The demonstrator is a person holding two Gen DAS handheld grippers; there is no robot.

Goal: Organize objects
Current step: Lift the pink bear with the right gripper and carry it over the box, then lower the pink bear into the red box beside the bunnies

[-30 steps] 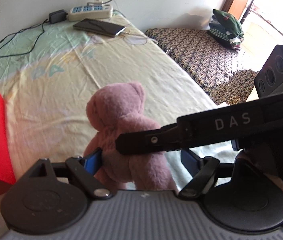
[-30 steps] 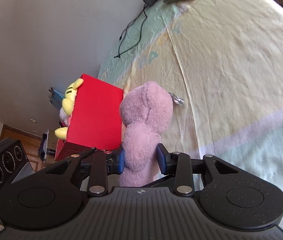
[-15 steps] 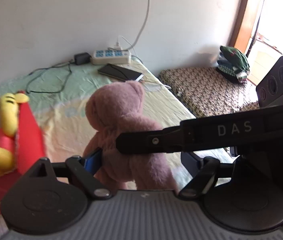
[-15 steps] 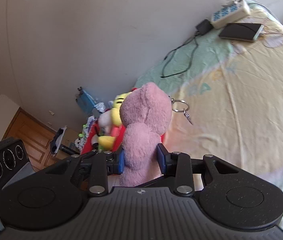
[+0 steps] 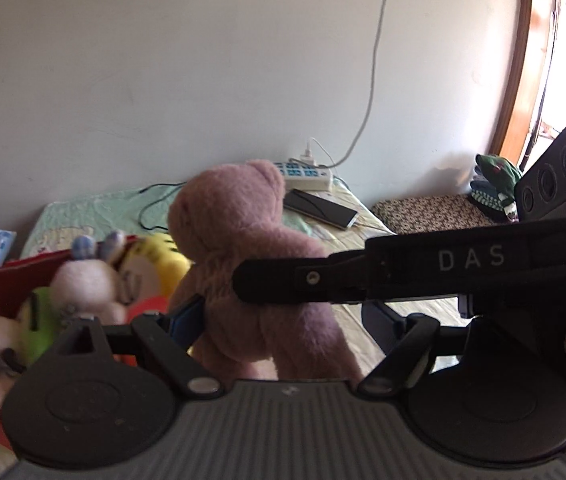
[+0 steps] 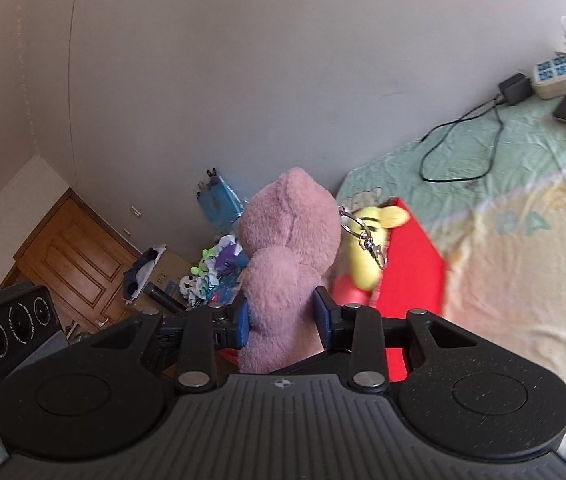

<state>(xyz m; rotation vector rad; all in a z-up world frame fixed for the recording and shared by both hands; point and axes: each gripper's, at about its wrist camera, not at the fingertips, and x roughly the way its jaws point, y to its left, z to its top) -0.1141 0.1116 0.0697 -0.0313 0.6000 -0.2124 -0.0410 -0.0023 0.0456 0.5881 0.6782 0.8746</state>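
A pink plush bear (image 6: 287, 264) with a metal keyring (image 6: 363, 234) hangs in the air, and my right gripper (image 6: 283, 318) is shut on its body. In the left wrist view the bear (image 5: 235, 224) stands between the wide-apart fingers of my left gripper (image 5: 283, 316), which is open. Its left pad (image 5: 187, 316) brushes the bear and the right pad stays apart. The right gripper's black finger (image 5: 403, 276) crosses in front. A red box (image 6: 411, 268) with a yellow plush (image 5: 159, 256), a pale bunny (image 5: 87, 284) and a green toy sits below left.
On the bed sheet (image 6: 523, 240) lie a power strip (image 5: 307, 174), a phone (image 5: 319, 208) and a charger cable (image 6: 463, 148). A patterned mat (image 5: 431, 208) with folded clothes (image 5: 495, 184) is to the right. Floor clutter (image 6: 211, 272) and a wooden door (image 6: 71, 256) lie beyond the bed.
Both grippers have risen off the bed with the bear and swung left; the red box and its toys have come into view beside and under the bear.
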